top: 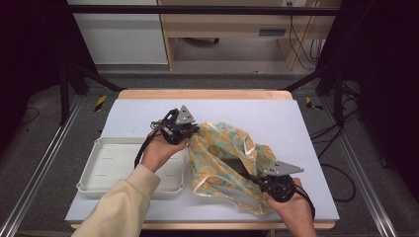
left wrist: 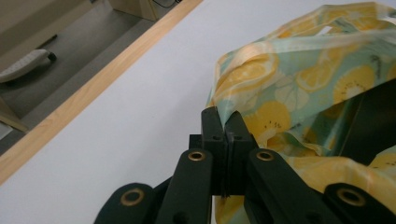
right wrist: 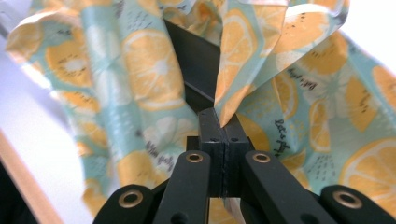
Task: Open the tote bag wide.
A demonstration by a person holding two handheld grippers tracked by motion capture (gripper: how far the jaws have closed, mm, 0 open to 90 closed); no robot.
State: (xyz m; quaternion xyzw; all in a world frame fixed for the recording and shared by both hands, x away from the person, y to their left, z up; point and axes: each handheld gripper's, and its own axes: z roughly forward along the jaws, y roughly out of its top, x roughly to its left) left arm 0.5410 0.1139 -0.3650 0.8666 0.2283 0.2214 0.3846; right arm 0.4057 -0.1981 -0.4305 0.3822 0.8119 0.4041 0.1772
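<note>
We hold the bag by two points of its rim; it lies crumpled on the mat, just right of the tray, with its mouth gaping toward us and a dark flat thing showing inside, which we cannot identify. Our left gripper has its jaws closed flat on a fold of the film at the bag's far-left edge, nearest the tray's far corner; in the left gripper view the same pinch shows no gap between the jaws. Our right gripper is likewise clamped, on the near-right edge of the bag, away from the tray; the right gripper view shows a flap of film nipped at the jaw tips.

We judge the step in hand to be spreading the bag's mouth open between the two grips; the next move calls for drawing the grippers apart gently, keeping both pinches firm, since the thin film may slip or tear; whether the tray comes into the work we cannot tell.
</note>
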